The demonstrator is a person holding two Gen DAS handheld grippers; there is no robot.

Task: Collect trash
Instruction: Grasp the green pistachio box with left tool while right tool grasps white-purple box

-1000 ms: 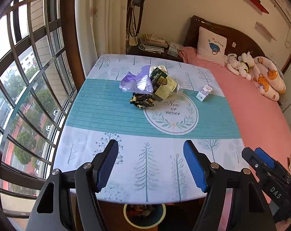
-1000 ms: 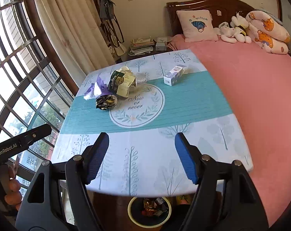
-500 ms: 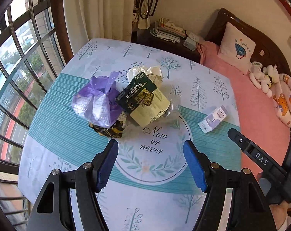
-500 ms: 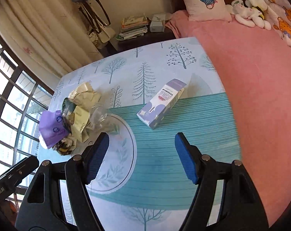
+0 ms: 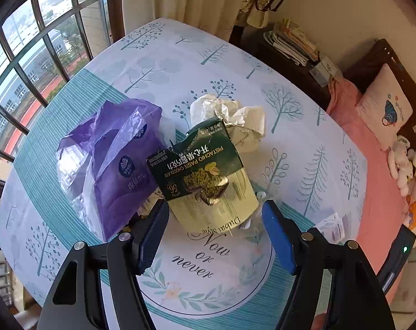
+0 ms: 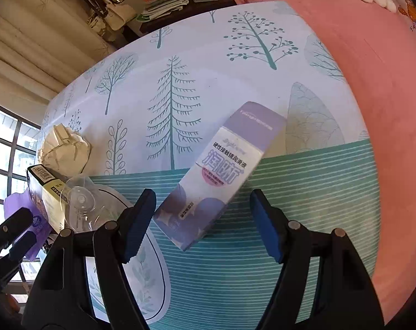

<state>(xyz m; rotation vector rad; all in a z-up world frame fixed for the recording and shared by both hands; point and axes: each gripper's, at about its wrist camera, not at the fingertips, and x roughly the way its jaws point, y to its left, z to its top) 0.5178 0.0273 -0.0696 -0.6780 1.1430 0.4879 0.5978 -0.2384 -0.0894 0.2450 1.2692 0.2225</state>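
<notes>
i've brought both grippers down low over the table [image 5: 158, 55] in the last second — a moment ago the whole cloth and the bin under its near edge were in view, now each camera is filled by one piece of trash. taking the "now or never" ring [image 5: 202, 261] as my landmark: the chocolate pack [image 5: 205, 176] lies on the ring's far rim, the purple bag [image 5: 111, 162] just left of it and touching it, the crumpled paper [image 5: 230, 118] just beyond the pack. the left gripper [image 5: 214, 231] is wide open and holds nothing, its pads to either side of the pack's near end. the box [image 6: 219, 176] lies flat just right of the ring, at a slant. the right gripper [image 6: 202, 220] is also wide open and empty, the box's near corner between its pads. a clear plastic piece [image 6: 78, 200] sits on the ring's far rim, beside the pack. i judge both grasps lined up — closing comes next, nothing collected yet. the bag looks limp and may drag along with the pack.
</notes>
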